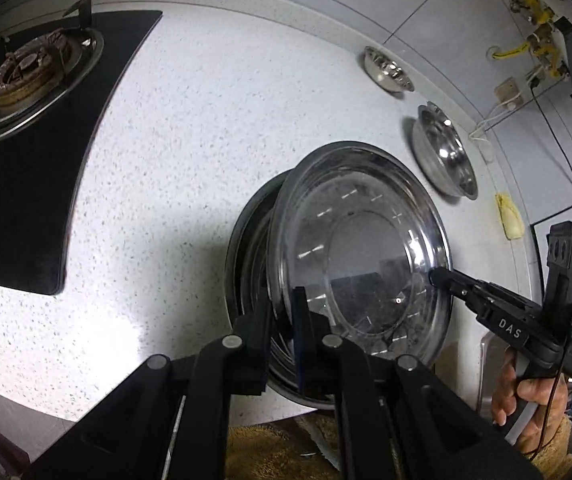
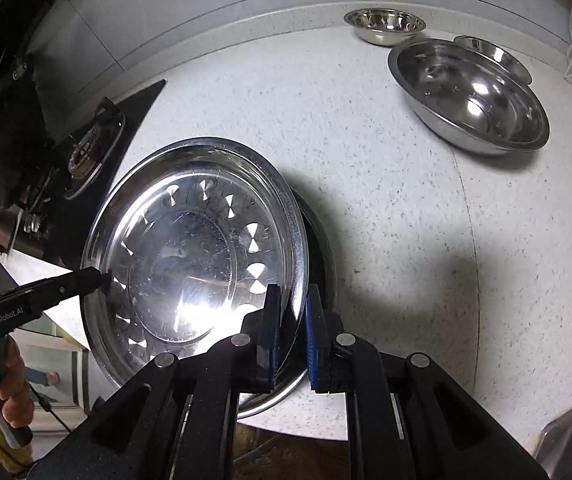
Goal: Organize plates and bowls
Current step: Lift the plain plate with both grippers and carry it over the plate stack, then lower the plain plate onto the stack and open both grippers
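One steel plate is held tilted between both claws: the left claw and right claw each clamp its rim. A second plate lies under it. Beyond them, three bowls sit on the worktop.

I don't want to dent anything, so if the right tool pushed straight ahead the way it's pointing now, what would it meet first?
The right tool already straddles the rim of the tilted steel plate, so that comes first. Past it, probably the dark pan underneath; depth is unclear.
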`<state>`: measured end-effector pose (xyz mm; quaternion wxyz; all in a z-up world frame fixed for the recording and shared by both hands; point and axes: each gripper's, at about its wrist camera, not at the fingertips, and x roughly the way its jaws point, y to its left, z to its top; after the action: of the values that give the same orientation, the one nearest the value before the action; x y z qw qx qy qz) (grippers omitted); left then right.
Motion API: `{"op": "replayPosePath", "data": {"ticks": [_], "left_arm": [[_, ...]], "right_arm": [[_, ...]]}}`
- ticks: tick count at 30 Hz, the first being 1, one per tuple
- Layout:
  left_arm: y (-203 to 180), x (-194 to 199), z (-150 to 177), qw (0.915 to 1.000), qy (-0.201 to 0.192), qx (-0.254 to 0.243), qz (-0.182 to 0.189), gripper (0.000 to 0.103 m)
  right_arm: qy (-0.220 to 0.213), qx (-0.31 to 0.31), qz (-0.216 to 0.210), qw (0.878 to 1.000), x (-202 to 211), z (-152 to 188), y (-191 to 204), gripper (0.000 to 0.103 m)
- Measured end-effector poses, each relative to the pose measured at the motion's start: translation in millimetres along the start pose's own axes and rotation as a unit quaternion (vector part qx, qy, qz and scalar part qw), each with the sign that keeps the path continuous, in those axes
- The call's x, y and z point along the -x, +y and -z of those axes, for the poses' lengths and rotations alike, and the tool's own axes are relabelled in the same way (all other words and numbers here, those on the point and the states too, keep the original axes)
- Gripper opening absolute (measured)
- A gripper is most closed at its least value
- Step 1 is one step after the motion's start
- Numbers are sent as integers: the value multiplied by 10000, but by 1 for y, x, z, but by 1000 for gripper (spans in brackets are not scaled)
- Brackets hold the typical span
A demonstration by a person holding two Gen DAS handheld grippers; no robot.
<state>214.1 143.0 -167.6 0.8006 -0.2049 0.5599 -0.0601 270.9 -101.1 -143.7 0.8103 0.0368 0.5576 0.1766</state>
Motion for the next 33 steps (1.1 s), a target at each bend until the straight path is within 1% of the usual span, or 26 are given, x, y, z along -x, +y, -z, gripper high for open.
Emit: {"op": "replayPosePath", "data": {"ticks": [1, 7, 11, 14, 17, 21, 22, 24, 25, 27, 28, 29, 30, 31, 33], "left_arm": [[0, -3, 2, 10000, 4, -13, -47, 8], [3, -15, 5, 9999, 63, 109, -106, 8], [5, -20, 9, 9995, 85, 159, -263, 8], [4, -23, 8, 9994, 19, 140, -301, 9], [0, -23, 10, 9987, -72, 15, -512, 11], [-7, -17, 12, 9959, -319, -179, -825, 11], [-7, -14, 12, 9955, -373, -195, -847, 11], [-8, -8, 11, 9940, -527, -189, -935, 11], [-8, -4, 11, 9927, -614, -202, -1018, 11], [-10, 5, 10, 9892, -826, -191, -1200, 11], [-11, 11, 10, 9872, -960, -171, -1263, 11], [-13, 16, 10, 9855, -1084, -163, -1296, 11], [-16, 23, 10, 9840, -1225, -158, -1284, 11], [-23, 26, 8, 9833, -1335, -139, -1228, 11], [-38, 33, 7, 9851, -1460, -49, -906, 11]], "right_arm": [[28, -7, -2, 10000, 4, 1, 8, 10], [126, 20, 4, 9999, 0, 6, 0, 10], [216, 67, -33, 9997, -7, 7, 0, 10], [222, 106, -77, 9997, -9, 7, 2, 11], [256, 131, -116, 9995, -10, 6, 2, 11], [115, 229, -89, 9996, -4, 4, 2, 12], [84, 236, -96, 9996, -3, 3, 1, 14], [8, 270, -60, 9996, 1, 2, 0, 27], [-27, 275, -47, 9996, 3, 1, -1, 29], [-116, 302, -49, 9995, 7, 0, -5, 38], [-168, 316, -22, 9994, 10, -1, -7, 40], [-229, 331, 0, 9992, 13, -2, -9, 46], [-298, 336, 3, 9990, 17, -3, -11, 52], [-372, 338, 0, 9987, 21, -4, -14, 55], [-514, 346, 14, 9981, 29, -7, -22, 66]]}}
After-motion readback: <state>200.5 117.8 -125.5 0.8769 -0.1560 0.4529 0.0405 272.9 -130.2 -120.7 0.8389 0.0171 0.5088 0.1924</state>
